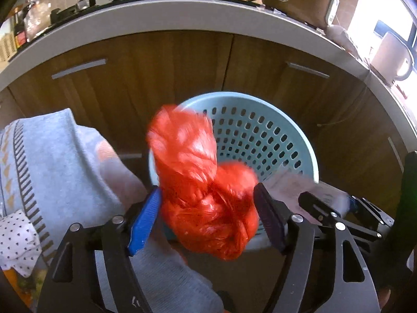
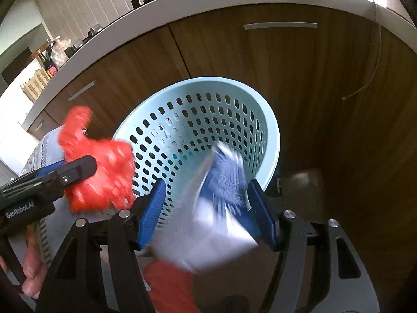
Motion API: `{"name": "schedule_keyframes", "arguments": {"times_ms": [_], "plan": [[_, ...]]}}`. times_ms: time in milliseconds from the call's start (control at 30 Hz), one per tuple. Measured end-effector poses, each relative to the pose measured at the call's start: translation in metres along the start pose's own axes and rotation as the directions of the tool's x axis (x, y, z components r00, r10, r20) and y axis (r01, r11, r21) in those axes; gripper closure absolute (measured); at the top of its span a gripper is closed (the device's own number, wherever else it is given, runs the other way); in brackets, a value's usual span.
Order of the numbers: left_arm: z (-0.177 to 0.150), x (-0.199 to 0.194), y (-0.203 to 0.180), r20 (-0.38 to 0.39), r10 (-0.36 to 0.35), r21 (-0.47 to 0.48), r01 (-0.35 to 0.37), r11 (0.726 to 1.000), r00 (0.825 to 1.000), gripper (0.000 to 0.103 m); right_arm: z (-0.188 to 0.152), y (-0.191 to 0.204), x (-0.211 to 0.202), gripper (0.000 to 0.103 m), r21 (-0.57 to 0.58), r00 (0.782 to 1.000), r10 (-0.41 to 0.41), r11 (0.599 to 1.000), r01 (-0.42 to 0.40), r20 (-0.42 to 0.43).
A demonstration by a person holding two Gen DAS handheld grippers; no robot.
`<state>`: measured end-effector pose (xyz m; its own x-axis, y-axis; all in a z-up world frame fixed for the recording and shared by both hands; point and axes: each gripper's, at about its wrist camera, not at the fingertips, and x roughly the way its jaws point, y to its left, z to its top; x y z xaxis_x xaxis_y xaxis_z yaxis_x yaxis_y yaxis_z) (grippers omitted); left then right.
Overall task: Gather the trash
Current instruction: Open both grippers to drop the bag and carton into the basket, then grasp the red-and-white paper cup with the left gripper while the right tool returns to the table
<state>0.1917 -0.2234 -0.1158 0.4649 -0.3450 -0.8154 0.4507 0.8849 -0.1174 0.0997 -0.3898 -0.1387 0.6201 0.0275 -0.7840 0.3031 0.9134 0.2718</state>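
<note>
A light blue perforated trash basket (image 1: 260, 130) stands on the floor against wooden cabinets; it also shows in the right wrist view (image 2: 208, 120). My left gripper (image 1: 208, 214) has its jaws wide apart, and a crumpled red plastic bag (image 1: 200, 182) sits between them, blurred, over the basket's near rim. The red bag also shows in the right wrist view (image 2: 104, 161). My right gripper (image 2: 206, 214) has its jaws wide apart with a white and blue packet (image 2: 216, 208) between them, blurred, at the basket's mouth.
Wooden cabinet doors (image 1: 156, 78) with metal handles stand behind the basket, under a white countertop (image 1: 182, 15) with a stove and pot. A grey-blue knitted cloth (image 1: 52, 161) lies at left. More red plastic (image 2: 169, 287) lies below my right gripper.
</note>
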Motion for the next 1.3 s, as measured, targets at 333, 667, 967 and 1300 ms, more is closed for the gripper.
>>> {"name": "schedule_keyframes", "arguments": {"times_ms": [333,667,967,1300], "plan": [[-0.013,-0.050,0.023,0.099,0.006,-0.052,-0.001,0.999,0.995,0.028,0.000,0.025,-0.027,0.040,-0.048,0.998,0.005,0.999,-0.003,0.056],[-0.053,-0.147,0.083,0.286,0.048,-0.164,-0.001,0.987,0.957,0.025,-0.010,0.107,-0.074,0.040,-0.213,0.984,0.100,0.975,-0.067,0.149],[-0.118,-0.241,0.168,0.370,0.283,-0.384,-0.132,0.914,0.885,0.024,-0.037,0.193,-0.094,0.040,-0.354,0.968,0.211,0.923,-0.152,0.134],[-0.206,-0.305,0.282,0.256,0.541,-0.657,-0.266,0.705,0.801,0.020,-0.074,0.268,-0.089,0.040,-0.462,0.958,0.279,0.860,-0.218,0.068]]}}
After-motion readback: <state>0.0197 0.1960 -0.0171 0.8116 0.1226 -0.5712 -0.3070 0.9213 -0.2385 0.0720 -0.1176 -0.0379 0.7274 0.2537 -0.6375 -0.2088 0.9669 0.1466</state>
